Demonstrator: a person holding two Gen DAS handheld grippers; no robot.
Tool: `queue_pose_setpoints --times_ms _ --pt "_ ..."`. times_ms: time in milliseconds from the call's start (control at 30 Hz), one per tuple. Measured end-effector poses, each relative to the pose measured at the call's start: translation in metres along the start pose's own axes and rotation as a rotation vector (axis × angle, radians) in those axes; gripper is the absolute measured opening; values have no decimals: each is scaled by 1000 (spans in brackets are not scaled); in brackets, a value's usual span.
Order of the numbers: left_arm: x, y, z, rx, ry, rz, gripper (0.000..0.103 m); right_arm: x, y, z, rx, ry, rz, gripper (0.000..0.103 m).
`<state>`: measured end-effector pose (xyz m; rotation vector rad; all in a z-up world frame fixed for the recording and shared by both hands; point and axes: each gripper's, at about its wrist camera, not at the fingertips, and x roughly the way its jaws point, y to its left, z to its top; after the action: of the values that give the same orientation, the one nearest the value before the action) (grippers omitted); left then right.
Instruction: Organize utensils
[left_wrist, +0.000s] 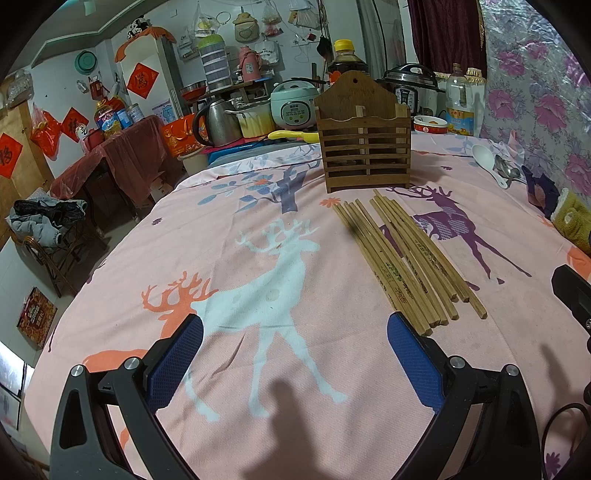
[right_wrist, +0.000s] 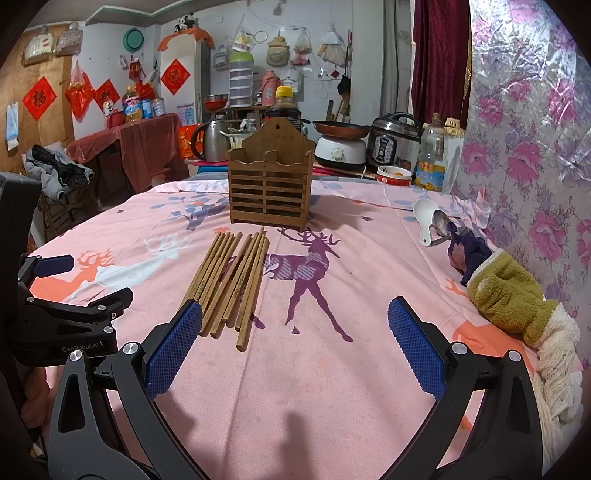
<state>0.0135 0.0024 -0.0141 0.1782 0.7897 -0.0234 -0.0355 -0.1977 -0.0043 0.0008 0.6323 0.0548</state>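
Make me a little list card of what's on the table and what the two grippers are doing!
holder: wooden utensil holder, upright, looks empty
chopsticks: bundle of wooden chopsticks lying flat in front of the holder
spoons: white spoon and metal spoon, off to the right
left gripper: open, holding nothing
right gripper: open, holding nothing
cover: pink deer tablecloth

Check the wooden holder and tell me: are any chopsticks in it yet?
No, the chopsticks all lie flat on the tablecloth in front of the wooden holder.
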Motion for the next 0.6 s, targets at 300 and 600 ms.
queue_pose_setpoints --times_ms 300,600 --pt "0 0 0 1 1 0 98 0 0 0 1 1 0 97" --pt "7 5 0 -14 39 -19 98 -2 -6 1 20 -11 -8 97"
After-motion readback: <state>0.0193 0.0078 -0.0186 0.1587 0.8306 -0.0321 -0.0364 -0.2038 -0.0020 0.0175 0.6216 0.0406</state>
